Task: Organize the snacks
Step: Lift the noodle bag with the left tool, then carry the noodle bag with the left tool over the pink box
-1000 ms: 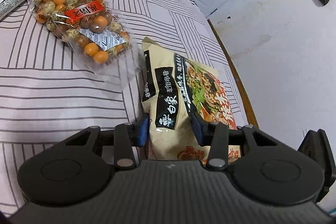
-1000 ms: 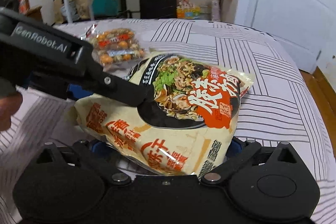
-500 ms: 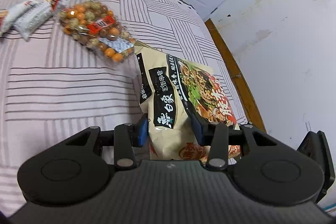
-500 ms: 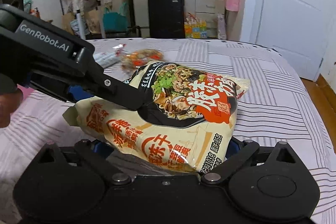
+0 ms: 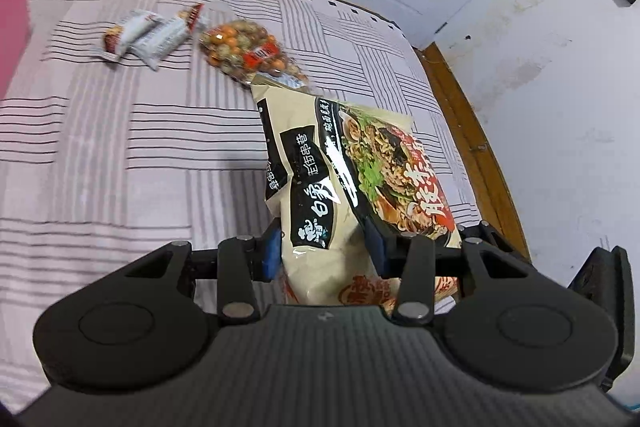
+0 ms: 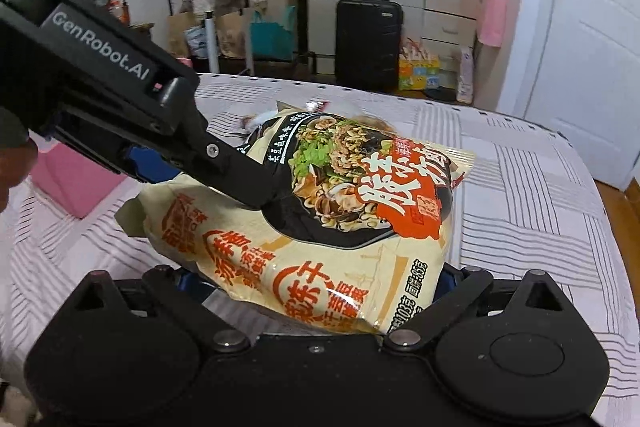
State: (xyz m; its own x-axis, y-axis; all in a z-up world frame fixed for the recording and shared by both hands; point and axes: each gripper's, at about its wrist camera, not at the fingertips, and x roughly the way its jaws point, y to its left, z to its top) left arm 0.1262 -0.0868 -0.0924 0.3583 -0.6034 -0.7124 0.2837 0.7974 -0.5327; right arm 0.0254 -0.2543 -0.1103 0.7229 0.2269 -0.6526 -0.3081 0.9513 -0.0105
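Cream noodle bag (image 5: 320, 195) held above a striped bed (image 5: 120, 155), lifted clear of the cover, tilted, printed face up with a bowl picture and red lettering. Left gripper (image 5: 322, 247) clenched on the bag's lower edge, blue pads pressing in from both sides. Seen from the right wrist view, same bag (image 6: 320, 227) across the right gripper (image 6: 316, 287); jaws set wide at the bag's two sides near its near edge, grasp not certain, blue pads mostly hidden behind the bag. Left gripper (image 6: 256, 187) reaching in from the upper left there, black finger lying over the bag's top. Farther up the bed, clear peanut bag (image 5: 248, 55) just beyond the noodle bag's far corner, and two small white packets (image 5: 148, 35) beside it to the left, touching each other. Pink box (image 5: 12, 23) at the bed's left edge. Black suitcase (image 6: 368, 43) standing on the floor past the bed, white door (image 6: 592, 67) to the right.
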